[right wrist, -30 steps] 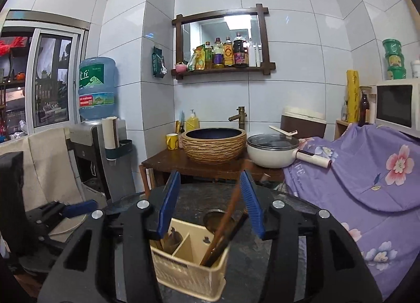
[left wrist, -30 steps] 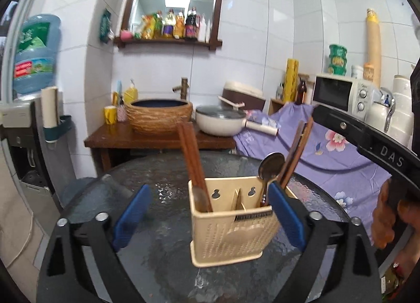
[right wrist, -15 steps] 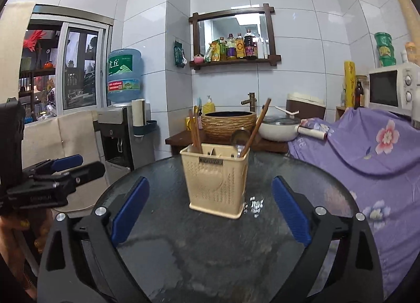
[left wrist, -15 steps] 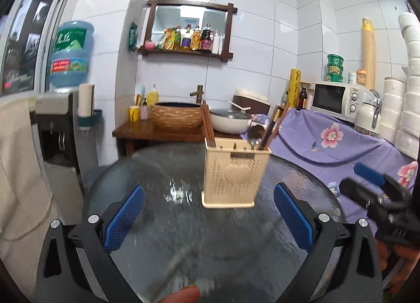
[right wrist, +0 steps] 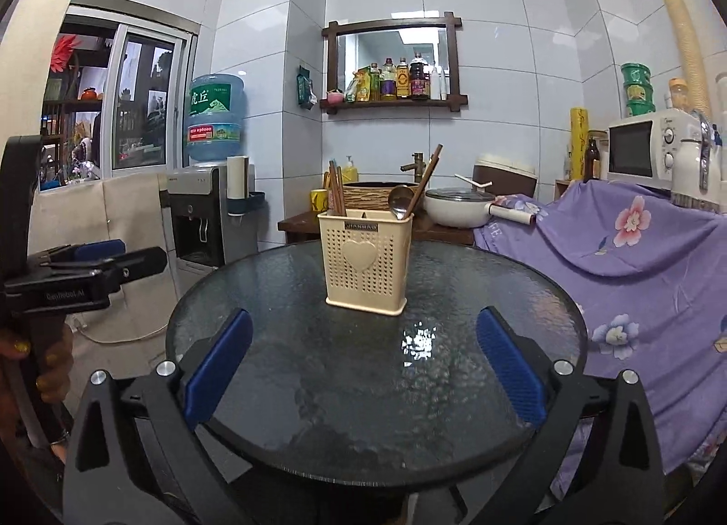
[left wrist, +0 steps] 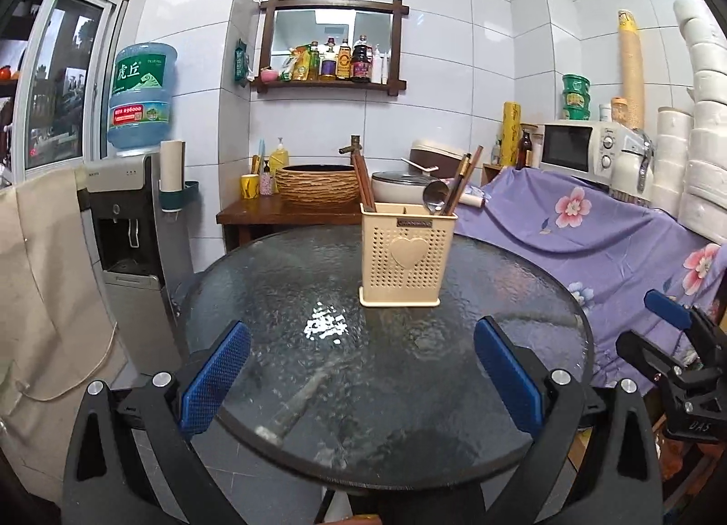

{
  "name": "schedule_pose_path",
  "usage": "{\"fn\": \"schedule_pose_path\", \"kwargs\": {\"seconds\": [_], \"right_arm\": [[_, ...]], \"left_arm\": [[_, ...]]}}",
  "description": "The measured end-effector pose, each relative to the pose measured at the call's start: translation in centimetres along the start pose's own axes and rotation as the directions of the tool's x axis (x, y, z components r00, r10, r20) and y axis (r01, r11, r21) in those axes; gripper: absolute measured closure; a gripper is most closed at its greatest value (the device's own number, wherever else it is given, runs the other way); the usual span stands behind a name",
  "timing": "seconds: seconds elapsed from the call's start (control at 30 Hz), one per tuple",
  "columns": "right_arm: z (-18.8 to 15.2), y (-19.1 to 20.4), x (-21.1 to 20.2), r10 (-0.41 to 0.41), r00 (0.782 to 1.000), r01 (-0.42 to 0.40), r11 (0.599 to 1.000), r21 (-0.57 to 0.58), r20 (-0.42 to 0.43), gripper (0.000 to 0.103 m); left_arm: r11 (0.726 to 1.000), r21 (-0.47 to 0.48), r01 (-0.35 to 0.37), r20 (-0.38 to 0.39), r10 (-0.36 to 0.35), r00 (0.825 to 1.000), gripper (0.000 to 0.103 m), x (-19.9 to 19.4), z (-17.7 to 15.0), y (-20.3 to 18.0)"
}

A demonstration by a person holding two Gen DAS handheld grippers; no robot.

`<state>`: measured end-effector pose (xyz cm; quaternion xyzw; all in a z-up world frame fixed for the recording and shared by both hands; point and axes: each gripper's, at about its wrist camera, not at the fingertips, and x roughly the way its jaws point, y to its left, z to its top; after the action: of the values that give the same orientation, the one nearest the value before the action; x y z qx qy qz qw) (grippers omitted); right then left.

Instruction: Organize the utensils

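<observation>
Both grippers, left (left wrist: pixel 361 382) and right (right wrist: pixel 363 370), have pulled back from the utensil holder (left wrist: pixel 406 252), the left spread wide and empty, the right's jaws opening with nothing between them.

The round glass tabletop (left wrist: pixel 281 288) lies bare all around the utensil holder (left wrist: pixel 407 252), the only obstacle on it, whose chopsticks (left wrist: pixel 365 184) and spoon (left wrist: pixel 435 197) jut above its rim, blocking a low pass overhead.
</observation>
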<state>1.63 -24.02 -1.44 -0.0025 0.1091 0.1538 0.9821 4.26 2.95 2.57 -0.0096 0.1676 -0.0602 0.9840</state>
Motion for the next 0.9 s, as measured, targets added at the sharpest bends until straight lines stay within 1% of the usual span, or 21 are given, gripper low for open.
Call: {"fn": "schedule_pose_path", "kwargs": {"seconds": [0.23,0.33,0.43,0.63,0.9], "right_arm": [[-0.9,-0.1,-1.2,-0.017,1.0,0.017,1.0,-0.002,-0.017,0.006],[-0.6,-0.2,-1.5,-0.021,1.0,0.021,1.0,-0.006,-0.004,0.006],[-0.3,0.0,-1.6,-0.026,1.0,0.026,1.0,-0.015,0.004,0.006],[0.0,0.5,-1.6,-0.024,1.0,0.024,0.999,-0.033,0.0,0.006],[0.3,0.7,-1.1,-0.027,1.0,0.026,0.999,-0.035,-0.01,0.006]], "left_arm": [[1.0,0.004,0.006,-0.011,-0.006,1.0,0.006,-0.7,-0.5,-0.4],[1.0,0.013,0.002,-0.019,-0.001,1.0,0.006,-0.7,-0.6,-0.5],[1.0,-0.003,0.013,-0.022,-0.013,1.0,0.006,-0.7,-0.7,-0.5],[1.0,0.022,-0.005,-0.019,0.005,1.0,0.006,-0.8,-0.7,-0.9],[1.0,0.015,-0.007,-0.022,0.007,1.0,0.006,-0.7,-0.8,-0.8]]}}
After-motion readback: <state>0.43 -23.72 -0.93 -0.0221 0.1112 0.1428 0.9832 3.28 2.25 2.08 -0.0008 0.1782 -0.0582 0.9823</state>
